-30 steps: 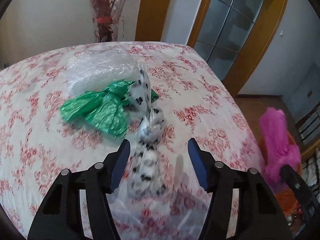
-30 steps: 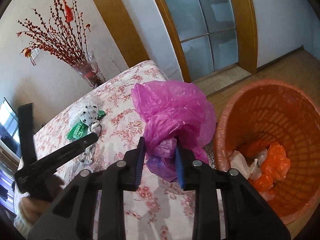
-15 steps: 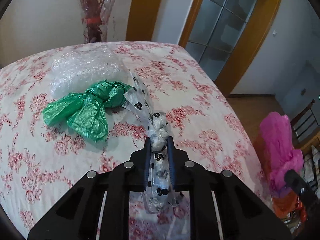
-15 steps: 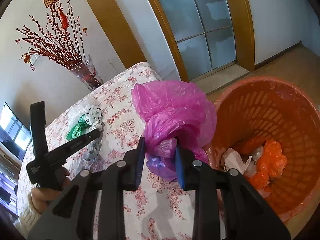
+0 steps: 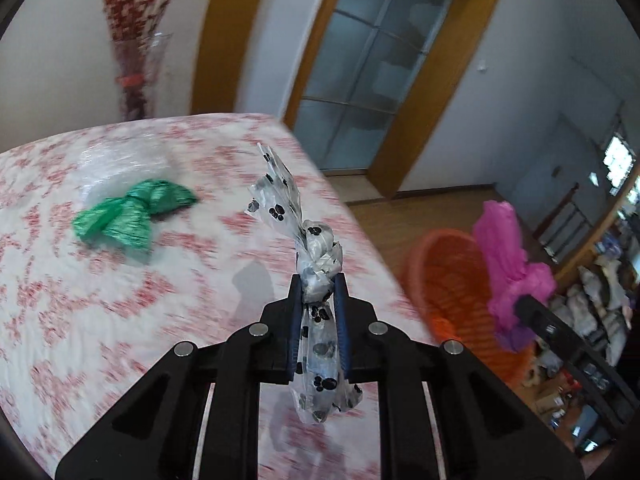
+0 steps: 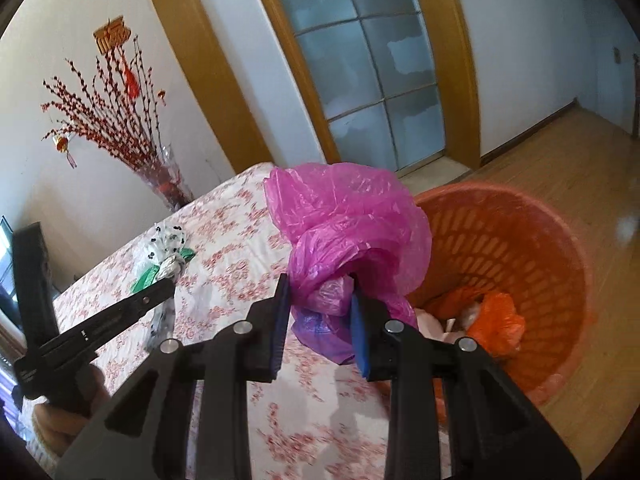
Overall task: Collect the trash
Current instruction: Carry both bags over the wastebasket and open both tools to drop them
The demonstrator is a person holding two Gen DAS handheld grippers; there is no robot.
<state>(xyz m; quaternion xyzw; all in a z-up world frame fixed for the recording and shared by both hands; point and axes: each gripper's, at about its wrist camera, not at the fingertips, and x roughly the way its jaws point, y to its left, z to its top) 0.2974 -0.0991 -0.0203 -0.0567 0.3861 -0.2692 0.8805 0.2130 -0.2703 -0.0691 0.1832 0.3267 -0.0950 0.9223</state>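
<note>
My left gripper point(image 5: 318, 280) is shut on a clear paw-print plastic bag point(image 5: 316, 256) and holds it lifted above the floral table point(image 5: 80, 320). My right gripper point(image 6: 320, 292) is shut on a crumpled pink plastic bag point(image 6: 352, 216), held at the table's edge beside the orange basket point(image 6: 520, 248). The basket holds orange and white trash. A green plastic bag point(image 5: 132, 216) lies on the table, against clear bubble wrap point(image 5: 116, 160). The left gripper and its bag point(image 6: 170, 248) show in the right wrist view. The pink bag point(image 5: 508, 256) and the basket point(image 5: 448, 272) show in the left wrist view.
A glass vase of red branches point(image 6: 164, 176) stands at the table's far edge by the wall. A glass door with a wooden frame point(image 6: 368, 60) is behind. A wooden floor point(image 6: 560, 152) surrounds the basket. A chair point(image 5: 564, 220) and clutter stand at the right.
My left gripper closed on the paw-print bag and lifted it off the table, swinging right toward the basket. My right gripper carried the pink bag closer to the basket.
</note>
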